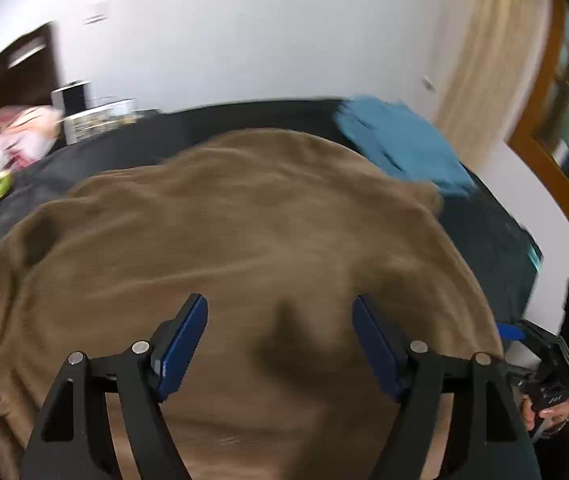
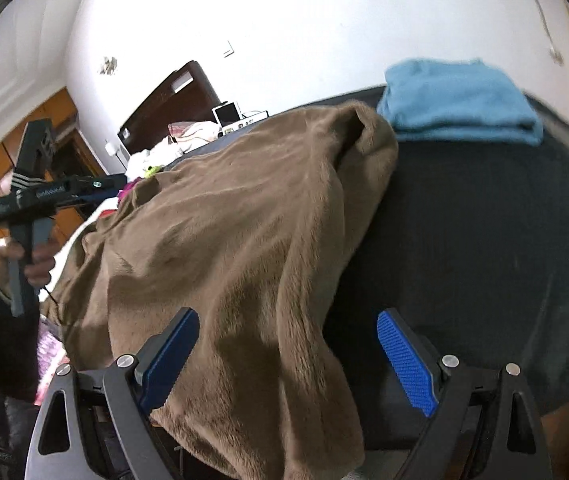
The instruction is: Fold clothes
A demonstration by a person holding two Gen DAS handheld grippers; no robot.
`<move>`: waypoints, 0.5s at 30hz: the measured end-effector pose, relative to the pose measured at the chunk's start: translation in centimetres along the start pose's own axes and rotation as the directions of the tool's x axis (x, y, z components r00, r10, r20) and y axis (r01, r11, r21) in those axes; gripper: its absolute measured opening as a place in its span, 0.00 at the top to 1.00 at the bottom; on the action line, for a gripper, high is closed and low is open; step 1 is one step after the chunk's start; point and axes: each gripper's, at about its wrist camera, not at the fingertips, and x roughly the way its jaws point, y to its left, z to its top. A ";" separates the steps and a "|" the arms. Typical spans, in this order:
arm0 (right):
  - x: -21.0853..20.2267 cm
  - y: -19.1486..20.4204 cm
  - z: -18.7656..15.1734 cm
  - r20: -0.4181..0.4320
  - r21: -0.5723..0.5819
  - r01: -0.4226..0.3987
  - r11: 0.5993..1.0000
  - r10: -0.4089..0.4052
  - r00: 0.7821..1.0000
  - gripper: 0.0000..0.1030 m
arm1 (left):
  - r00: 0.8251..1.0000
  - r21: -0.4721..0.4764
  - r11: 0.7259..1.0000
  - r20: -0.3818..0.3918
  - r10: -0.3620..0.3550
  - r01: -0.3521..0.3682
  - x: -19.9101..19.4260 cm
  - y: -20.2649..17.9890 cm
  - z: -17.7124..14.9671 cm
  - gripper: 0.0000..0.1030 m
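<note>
A brown fleece garment (image 1: 244,220) lies spread and rumpled over a dark bed cover (image 1: 496,240). My left gripper (image 1: 279,304) hovers over its middle, open, with nothing between the blue pads (image 1: 182,344). In the right wrist view the brown garment (image 2: 244,240) drapes down over the bed's near edge. My right gripper (image 2: 289,316) is open; cloth lies between its jaws, and the right pad (image 2: 404,364) stands clear of it. A hand (image 2: 40,264) holds the left gripper (image 2: 116,186) at the far left. A folded blue cloth (image 2: 456,100) sits at the bed's far side.
The folded blue cloth (image 1: 396,140) lies beyond the brown garment. A heap of white and pink clothes (image 1: 12,140) is at the far left by a dark headboard (image 2: 172,96). A beige curtain (image 1: 484,60) and a wooden frame (image 1: 544,128) stand to the right.
</note>
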 end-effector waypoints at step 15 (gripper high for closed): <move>2.4 8.5 0.0 0.005 -0.144 -0.325 0.935 0.329 0.944 0.06 | 0.929 0.063 0.949 -0.230 -0.289 0.310 7.3 -10.4 2.9 0.23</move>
